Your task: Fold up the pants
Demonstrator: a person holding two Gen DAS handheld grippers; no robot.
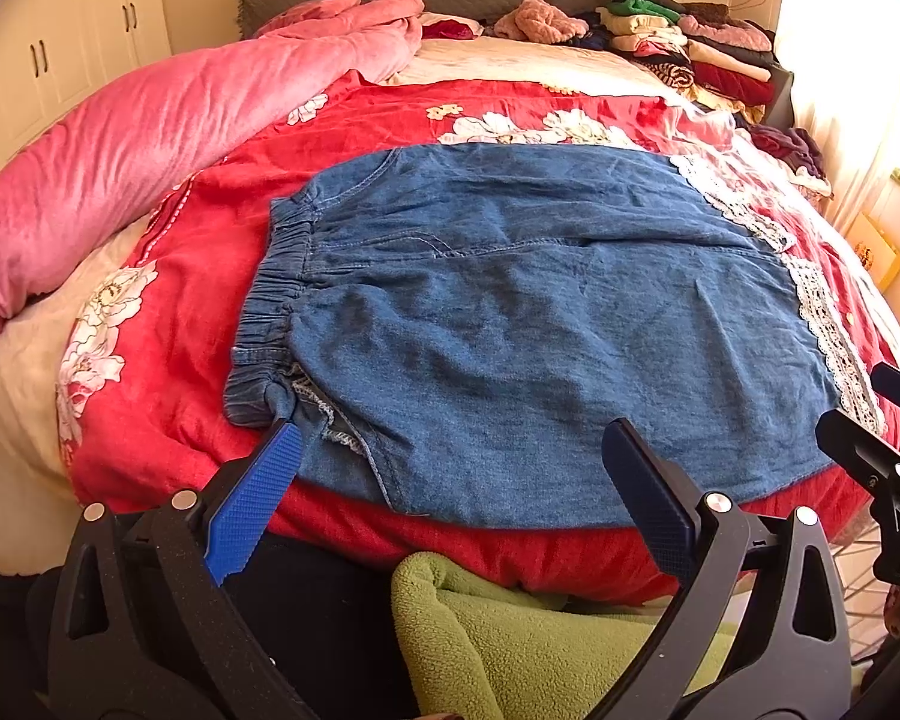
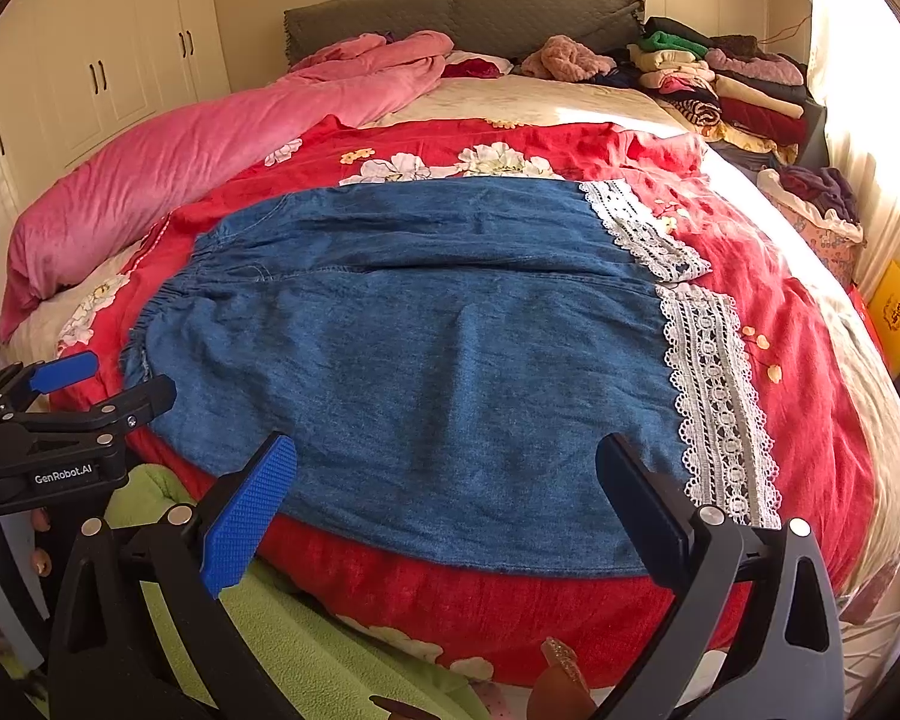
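Note:
Blue denim pants (image 1: 510, 312) (image 2: 438, 348) lie flat across the red floral blanket (image 1: 168, 312) (image 2: 798, 396). Their elastic waistband (image 1: 270, 300) is at the left and the white lace cuffs (image 1: 828, 330) (image 2: 714, 396) are at the right, the two legs side by side. My left gripper (image 1: 453, 438) hovers open over the near edge by the waistband corner, holding nothing. My right gripper (image 2: 447, 450) hovers open over the near hem beside the lace cuff, also holding nothing. Each gripper shows at the edge of the other's view, the left gripper (image 2: 132, 375) and the right gripper (image 1: 849, 396).
A pink duvet (image 1: 150, 138) is bunched along the bed's left side. Stacks of folded clothes (image 1: 690, 42) (image 2: 720, 78) sit by the grey headboard (image 2: 450, 12). Green fleece (image 1: 510, 630) lies below the bed's front edge. White wardrobes (image 2: 102, 60) stand at left, a yellow box (image 2: 897, 312) at right.

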